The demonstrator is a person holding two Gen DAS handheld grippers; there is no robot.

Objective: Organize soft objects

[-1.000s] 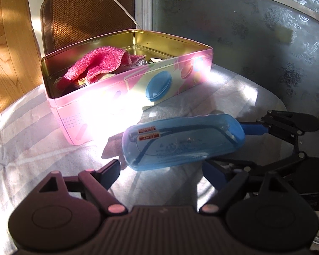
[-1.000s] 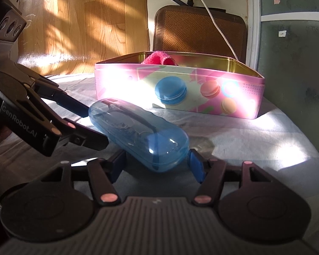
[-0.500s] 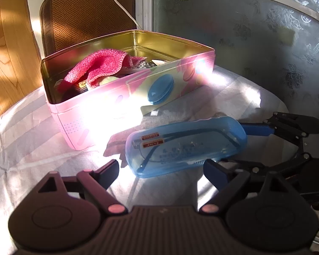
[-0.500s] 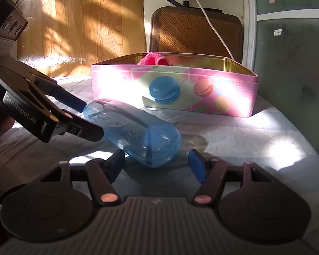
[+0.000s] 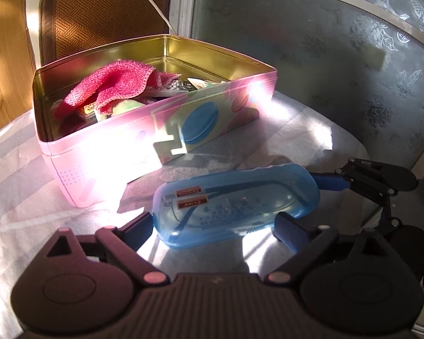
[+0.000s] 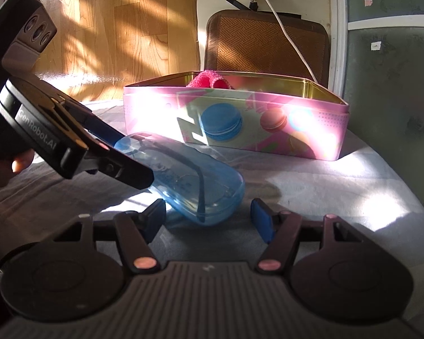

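A translucent blue glasses case lies on the cloth-covered table, with glasses inside. My left gripper is open, its fingers on either side of the case's near end. My right gripper is open too, around the case's other end. Behind the case stands an open pink tin printed with macarons. A pink knitted cloth lies in it with several small items. The tin also shows in the right wrist view.
A striped cloth covers the table. A brown woven chair back with a white cable stands behind the tin. A frosted glass panel runs along the right. A wooden wall is at the left.
Both grippers have stayed open around the case. The case has shifted a little nearer to both cameras, away from the tin.
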